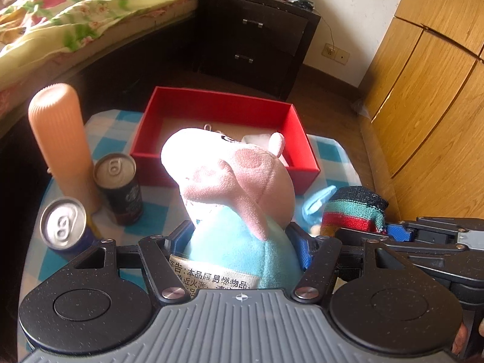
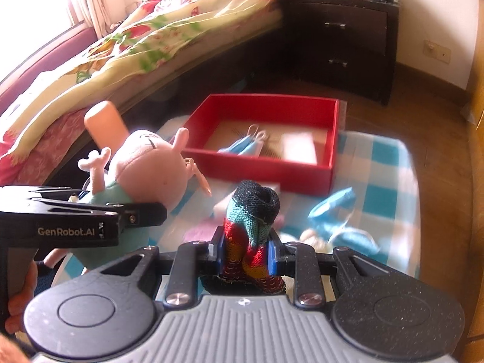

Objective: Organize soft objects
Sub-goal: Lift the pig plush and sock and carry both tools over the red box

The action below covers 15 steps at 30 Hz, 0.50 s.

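A: Start with the nearest thing. What has the left gripper (image 1: 242, 242) got?

B: A plush pig (image 1: 230, 181), pink head and pale blue body. The blue pads press on the body from both sides, so the jaws stand fairly wide but are pinching the toy. Its white sewn-in label (image 1: 211, 275) sits just above the gripper's grey housing.

A: And the right gripper (image 2: 246, 254)?

B: Nearly closed, clamped on a rolled striped sock (image 2: 252, 227), black at the top with teal, red and yellow bands. The roll stands upright between the pads.

A: How are the hands placed?

B: Side by side, both grippers tilted downward over the table. In the right wrist view the left gripper reaches in from the left edge with the pig, and fingers (image 2: 21, 296) wrap its handle.

A: What lies below them?

B: A blue-and-white checked cloth (image 2: 378, 163) with a light blue soft item (image 2: 335, 208) lying on it, blurred. On the left stand two drink cans (image 1: 118, 187) and a tall peach ribbed cylinder (image 1: 60, 139).

A: Farther on?

B: An open red box (image 2: 266, 163) holding blue face masks (image 2: 246, 146) and a white item. Behind it are a bed with a floral quilt (image 2: 151, 39) and a dark nightstand (image 2: 341, 39).
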Each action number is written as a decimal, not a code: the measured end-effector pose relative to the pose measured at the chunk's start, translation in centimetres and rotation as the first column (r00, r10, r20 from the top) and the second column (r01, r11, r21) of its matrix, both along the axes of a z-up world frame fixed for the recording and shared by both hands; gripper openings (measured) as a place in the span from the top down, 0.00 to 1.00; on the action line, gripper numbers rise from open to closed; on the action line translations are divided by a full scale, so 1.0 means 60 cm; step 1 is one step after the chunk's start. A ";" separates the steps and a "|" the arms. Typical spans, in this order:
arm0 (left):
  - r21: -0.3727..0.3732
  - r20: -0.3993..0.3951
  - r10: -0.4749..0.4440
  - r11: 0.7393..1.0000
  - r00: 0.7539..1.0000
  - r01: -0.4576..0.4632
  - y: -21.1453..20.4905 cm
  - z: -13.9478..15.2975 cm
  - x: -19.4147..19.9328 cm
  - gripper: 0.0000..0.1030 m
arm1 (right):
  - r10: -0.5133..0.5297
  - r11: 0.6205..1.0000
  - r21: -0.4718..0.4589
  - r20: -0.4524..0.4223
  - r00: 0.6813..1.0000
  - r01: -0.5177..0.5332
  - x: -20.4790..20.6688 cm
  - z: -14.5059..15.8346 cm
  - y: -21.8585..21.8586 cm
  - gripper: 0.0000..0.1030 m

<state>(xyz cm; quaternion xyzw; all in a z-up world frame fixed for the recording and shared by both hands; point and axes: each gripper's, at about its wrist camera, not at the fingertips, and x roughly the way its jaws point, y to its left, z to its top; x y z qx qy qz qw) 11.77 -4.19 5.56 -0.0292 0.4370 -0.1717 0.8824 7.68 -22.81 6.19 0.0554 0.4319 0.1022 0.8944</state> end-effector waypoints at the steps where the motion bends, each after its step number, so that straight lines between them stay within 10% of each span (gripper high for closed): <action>1: 0.007 0.005 0.001 1.000 1.000 -0.001 -0.003 0.000 0.006 0.36 | -0.001 1.000 -0.002 -0.001 1.000 0.001 0.009 -0.001 -0.001 0.95; 15: 0.003 -0.001 0.003 1.000 1.000 -0.003 -0.041 -0.009 0.122 0.36 | -0.050 0.998 -0.024 0.021 0.999 0.050 0.142 -0.004 -0.026 0.95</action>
